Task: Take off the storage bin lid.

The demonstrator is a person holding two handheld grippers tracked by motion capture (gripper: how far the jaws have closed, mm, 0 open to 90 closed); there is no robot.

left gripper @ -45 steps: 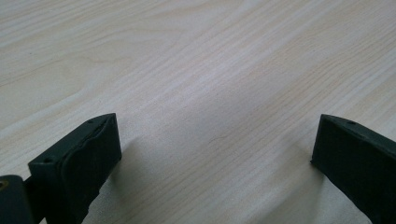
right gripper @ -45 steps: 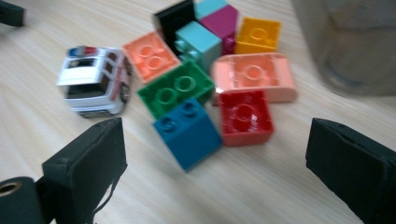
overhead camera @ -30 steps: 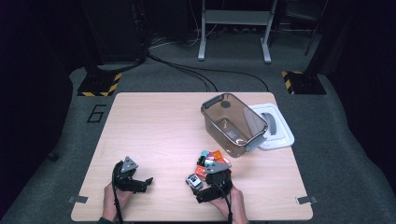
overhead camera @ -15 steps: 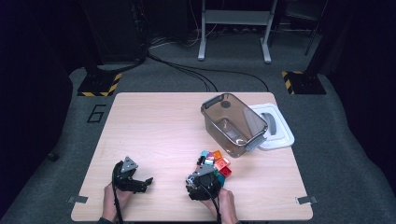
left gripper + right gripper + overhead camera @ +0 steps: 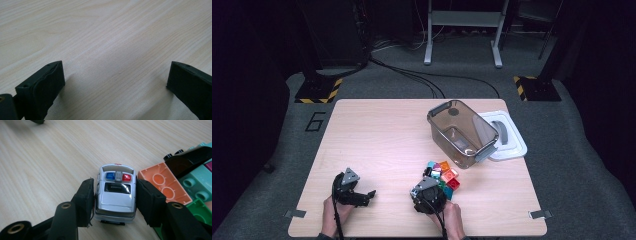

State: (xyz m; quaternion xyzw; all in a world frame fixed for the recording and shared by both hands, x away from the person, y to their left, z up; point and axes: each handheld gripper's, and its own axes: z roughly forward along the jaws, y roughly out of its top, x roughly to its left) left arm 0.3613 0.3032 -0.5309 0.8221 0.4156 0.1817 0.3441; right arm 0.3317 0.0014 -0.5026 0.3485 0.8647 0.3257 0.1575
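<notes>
Near edge of the worktop [image 5: 377,125]: the left gripper [image 5: 362,196] rests low over bare wood, jaws wide with nothing between them. The right gripper [image 5: 113,195] has just been closing its jaws, and both pads now sit against the sides of the toy police car [image 5: 115,192]. Just right of the car lies the heap of building bricks [image 5: 162,183], an orange one apparently touching the jaw. Farther right stands the clear bin [image 5: 462,132], its white lid [image 5: 509,137] just beyond it.
</notes>
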